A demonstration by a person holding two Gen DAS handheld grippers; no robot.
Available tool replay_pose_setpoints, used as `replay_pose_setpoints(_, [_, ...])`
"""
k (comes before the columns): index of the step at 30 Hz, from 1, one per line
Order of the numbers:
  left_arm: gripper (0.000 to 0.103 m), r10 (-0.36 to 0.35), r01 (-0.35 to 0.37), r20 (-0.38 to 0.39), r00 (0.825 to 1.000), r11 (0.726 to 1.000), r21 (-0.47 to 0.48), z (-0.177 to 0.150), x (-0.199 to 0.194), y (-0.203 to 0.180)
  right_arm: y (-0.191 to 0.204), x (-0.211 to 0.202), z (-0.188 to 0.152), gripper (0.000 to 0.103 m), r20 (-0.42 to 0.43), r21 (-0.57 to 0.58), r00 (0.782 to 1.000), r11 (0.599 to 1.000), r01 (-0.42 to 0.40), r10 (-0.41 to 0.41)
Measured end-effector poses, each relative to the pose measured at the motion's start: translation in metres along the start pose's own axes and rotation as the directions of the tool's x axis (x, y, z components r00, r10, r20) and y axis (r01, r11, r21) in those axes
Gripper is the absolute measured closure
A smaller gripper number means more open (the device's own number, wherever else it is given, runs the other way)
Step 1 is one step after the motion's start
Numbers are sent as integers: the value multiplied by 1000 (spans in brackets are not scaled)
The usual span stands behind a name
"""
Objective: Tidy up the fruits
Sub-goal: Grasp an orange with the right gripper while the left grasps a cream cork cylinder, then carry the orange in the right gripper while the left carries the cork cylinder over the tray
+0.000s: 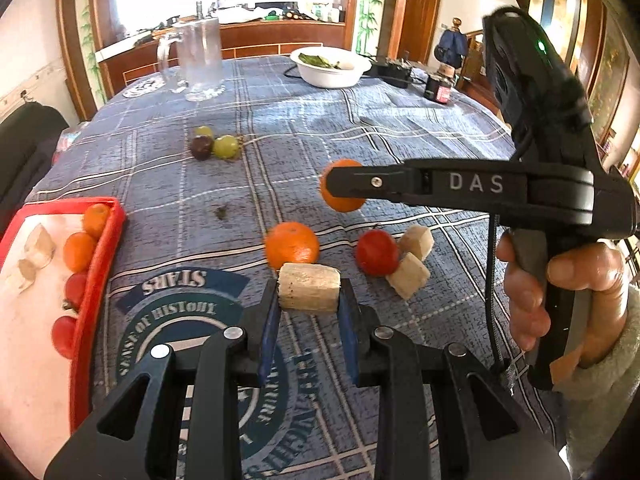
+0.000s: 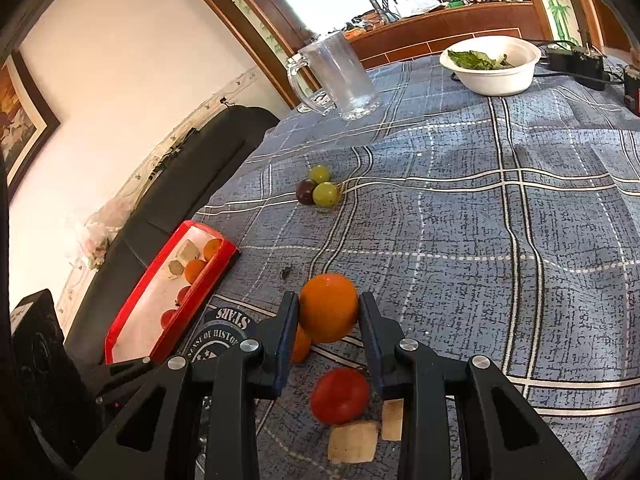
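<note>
At the far left a red tray point(image 1: 102, 256) lies on the blue checked tablecloth point(image 1: 400, 128). Inside it are two small oranges point(image 1: 80, 250), two small tomatoes point(image 1: 64, 336) and two pale chunks point(image 1: 38, 246), lined along its right wall.

Right of the tray, farther off, three grapes point(image 1: 214, 144) sit touching: two green, one dark. A small dark speck point(image 1: 220, 211) lies nearer on the cloth. Beyond the grapes stands a glass mug point(image 1: 196, 58), holding nothing that can be seen.

In the near middle the left gripper point(image 1: 309, 312) has its jaws pinching a pale chunk point(image 1: 309, 287) by its two ends. Just behind it one orange point(image 1: 292, 245) rests on the cloth.

Farther right the right gripper point(image 2: 329, 314) has its jaws pressed on another orange point(image 2: 329, 307), held clear above the cloth. Below it lie one tomato point(image 2: 340, 400) and two more pale chunks point(image 2: 354, 442), touching one another.

At the far right a white bowl point(image 2: 490, 76) holds green leaves point(image 2: 472, 59). Past it are a black box with cables point(image 2: 572, 65) and a small dark jar point(image 1: 438, 89).
</note>
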State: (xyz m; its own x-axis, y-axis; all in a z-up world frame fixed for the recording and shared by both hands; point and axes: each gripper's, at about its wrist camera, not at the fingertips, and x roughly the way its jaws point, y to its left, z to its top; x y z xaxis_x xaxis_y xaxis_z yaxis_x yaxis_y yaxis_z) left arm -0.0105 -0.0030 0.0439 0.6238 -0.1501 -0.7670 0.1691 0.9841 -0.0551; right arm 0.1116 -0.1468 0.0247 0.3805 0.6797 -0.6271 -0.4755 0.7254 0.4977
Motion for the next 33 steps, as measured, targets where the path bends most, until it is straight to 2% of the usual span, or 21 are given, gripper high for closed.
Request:
replay_pose_setpoints(12, [78, 59, -56, 42, 997, 995, -83, -5, -29, 45, 34, 0, -8, 72, 5, -116, 1000, 993, -2, 2])
replay_pose_setpoints(23, [78, 124, -111, 79, 989, 981, -156, -7, -53, 83, 41, 1, -11, 72, 5, -146, 1000, 989, 23, -22])
replay_pose_setpoints(33, [78, 164, -147, 68, 984, 967, -209, -15, -63, 108, 62, 0, -12, 72, 3, -181, 1000, 983, 25, -24])
